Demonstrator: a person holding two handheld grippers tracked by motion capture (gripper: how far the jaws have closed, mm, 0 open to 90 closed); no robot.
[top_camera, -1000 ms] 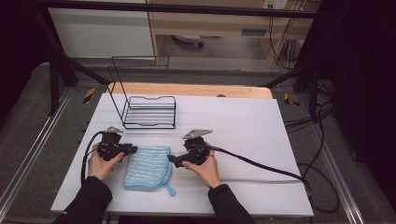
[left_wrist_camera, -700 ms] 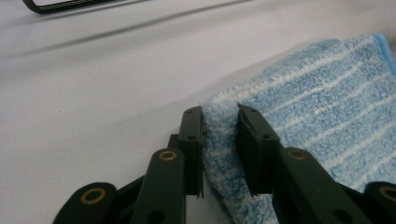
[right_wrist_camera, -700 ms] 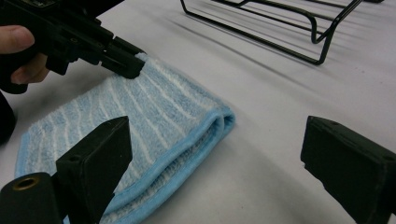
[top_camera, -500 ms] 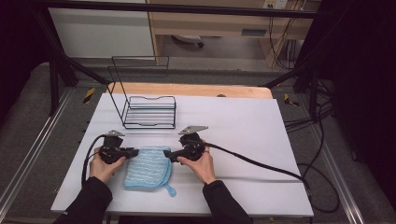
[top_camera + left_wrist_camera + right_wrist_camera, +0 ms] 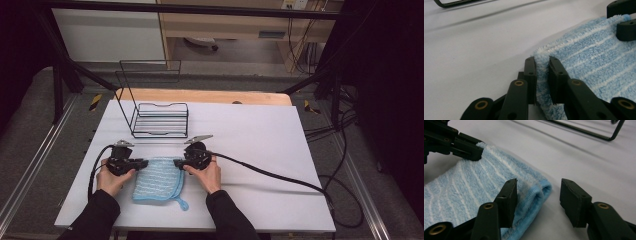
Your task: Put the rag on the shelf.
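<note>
the right gripper had moved left since a second earlier and stood with jaws spread about the folded corner of the cloth. the left gripper pinched the opposite far corner. the cloth lay folded on the table, judged ready for a two-handed lift.

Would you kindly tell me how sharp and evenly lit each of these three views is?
High view: white table bright, surroundings dark, slightly soft overall. Left gripper view: blue towel pile crisp, the wire rack at the top blurred. Right gripper view: nearest towel fold sharp, rack soft, faint shadow lines on the table.
</note>
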